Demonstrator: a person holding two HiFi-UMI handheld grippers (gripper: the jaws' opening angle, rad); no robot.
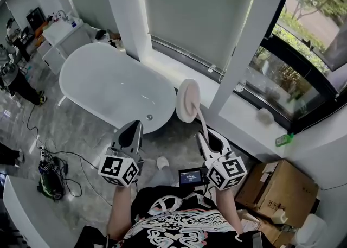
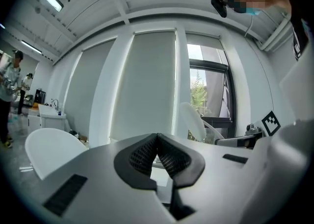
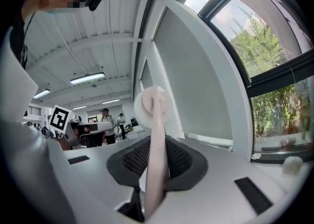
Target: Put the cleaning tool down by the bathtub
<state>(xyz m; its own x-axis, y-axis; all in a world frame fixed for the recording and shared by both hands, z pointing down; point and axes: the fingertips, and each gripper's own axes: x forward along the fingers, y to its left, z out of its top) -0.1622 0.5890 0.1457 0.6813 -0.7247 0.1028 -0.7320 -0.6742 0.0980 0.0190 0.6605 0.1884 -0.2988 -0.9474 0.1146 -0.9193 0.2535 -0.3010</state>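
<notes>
The cleaning tool (image 1: 189, 100) is a round white pad on a pale pink handle (image 3: 157, 154). My right gripper (image 1: 209, 141) is shut on that handle and holds the pad up in the air, just right of the bathtub's near end. The white oval bathtub (image 1: 114, 85) stands on the grey floor at the left, its rim also visible low in the left gripper view (image 2: 49, 147). My left gripper (image 1: 130, 134) is shut with nothing between its jaws (image 2: 157, 155), held above the floor in front of the tub.
A white window ledge (image 1: 238, 114) and pillars run behind the tub. Cardboard boxes (image 1: 282, 187) sit at the right. Cables and a dark bag (image 1: 51, 182) lie on the floor at the left. A white cabinet (image 1: 65, 38) stands beyond the tub, with people near it.
</notes>
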